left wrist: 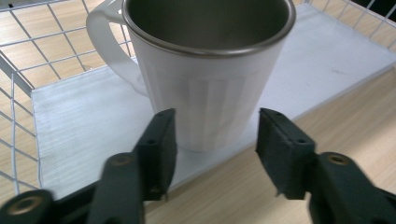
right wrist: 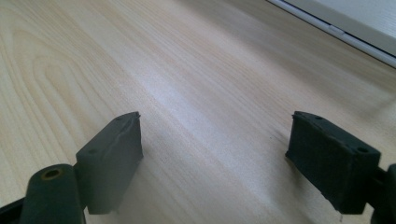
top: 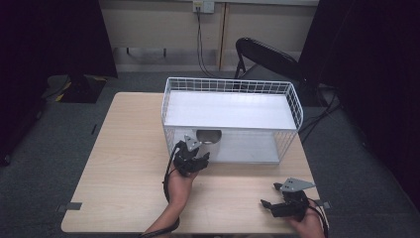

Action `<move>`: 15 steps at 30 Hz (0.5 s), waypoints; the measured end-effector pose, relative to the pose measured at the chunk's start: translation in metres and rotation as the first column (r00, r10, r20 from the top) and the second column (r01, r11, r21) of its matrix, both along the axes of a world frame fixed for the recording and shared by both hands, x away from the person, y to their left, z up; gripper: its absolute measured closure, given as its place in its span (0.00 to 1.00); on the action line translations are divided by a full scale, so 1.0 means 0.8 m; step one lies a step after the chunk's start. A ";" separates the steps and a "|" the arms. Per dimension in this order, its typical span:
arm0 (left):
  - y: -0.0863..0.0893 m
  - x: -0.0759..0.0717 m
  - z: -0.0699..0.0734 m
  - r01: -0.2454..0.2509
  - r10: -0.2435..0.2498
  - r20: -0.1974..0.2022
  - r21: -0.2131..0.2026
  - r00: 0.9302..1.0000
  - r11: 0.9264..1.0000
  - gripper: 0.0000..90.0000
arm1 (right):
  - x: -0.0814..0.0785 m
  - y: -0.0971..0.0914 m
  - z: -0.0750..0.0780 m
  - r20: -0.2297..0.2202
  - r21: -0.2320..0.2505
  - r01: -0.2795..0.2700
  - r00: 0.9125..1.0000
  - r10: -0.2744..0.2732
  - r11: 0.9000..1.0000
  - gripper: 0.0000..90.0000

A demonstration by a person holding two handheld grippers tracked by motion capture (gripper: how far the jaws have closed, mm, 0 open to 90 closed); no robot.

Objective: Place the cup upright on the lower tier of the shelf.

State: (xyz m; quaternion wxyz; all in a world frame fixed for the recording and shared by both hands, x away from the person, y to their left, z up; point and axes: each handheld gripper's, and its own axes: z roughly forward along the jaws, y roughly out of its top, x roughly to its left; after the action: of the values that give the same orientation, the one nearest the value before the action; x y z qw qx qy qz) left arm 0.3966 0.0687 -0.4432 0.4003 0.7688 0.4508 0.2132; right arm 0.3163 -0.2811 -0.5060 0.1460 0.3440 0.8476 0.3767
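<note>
My left gripper (top: pixel 197 154) sits at the near edge of the white wire rack (top: pixel 292 101), at its lower shelf. In the left gripper view its jaws stand part open around the base of a white mug (left wrist: pixel 208 79) with a metal rim; I see a small gap on each side, so the pads (left wrist: pixel 159 140) do not press on it. The mug stands upright on the rack's white lower shelf (left wrist: pixel 84 116), at its near left corner, handle to the left in that view. My right gripper (top: pixel 267 204) rests near the table's (top: pixel 124 163) near right edge, well apart from the rack, jaws wide open over bare wood, holding nothing.
</note>
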 end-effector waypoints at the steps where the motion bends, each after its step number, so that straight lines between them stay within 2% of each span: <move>1: 0.001 -0.001 0.001 0.011 -0.011 0.000 0.002 1.000 1.000 0.48 | 0.000 0.000 0.000 0.000 0.000 0.000 1.000 0.000 1.000 0.19; 2: 0.002 -0.001 0.001 0.020 -0.020 -0.001 -0.001 1.000 1.000 0.48 | 0.000 0.000 0.000 0.000 0.000 0.000 1.000 0.000 1.000 0.19; 5: 0.005 -0.003 0.001 0.058 -0.058 -0.015 -0.013 0.998 0.998 0.37 | 0.000 0.000 0.000 0.000 0.001 0.000 1.000 0.000 1.000 0.19; 7: 0.007 -0.006 0.000 0.082 -0.082 -0.012 -0.017 0.997 0.996 0.33 | 0.001 0.000 0.000 -0.001 0.000 0.000 1.000 0.000 1.000 0.19; 12: 0.009 -0.014 -0.004 0.162 -0.163 -0.039 -0.030 0.986 0.986 0.24 | 0.001 0.000 0.000 0.000 0.001 0.000 1.000 0.000 1.000 0.19; 15: 0.012 -0.017 -0.007 0.193 -0.196 -0.059 -0.043 0.979 0.980 0.20 | 0.001 0.000 0.000 0.000 0.000 0.000 1.000 0.000 1.000 0.19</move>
State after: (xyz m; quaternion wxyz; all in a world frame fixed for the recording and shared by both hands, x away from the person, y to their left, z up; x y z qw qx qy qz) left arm 0.3826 0.0781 -0.4484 0.4190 0.8080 0.3896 0.1407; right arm 0.3170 -0.2813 -0.5060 0.1461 0.3442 0.8476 0.3766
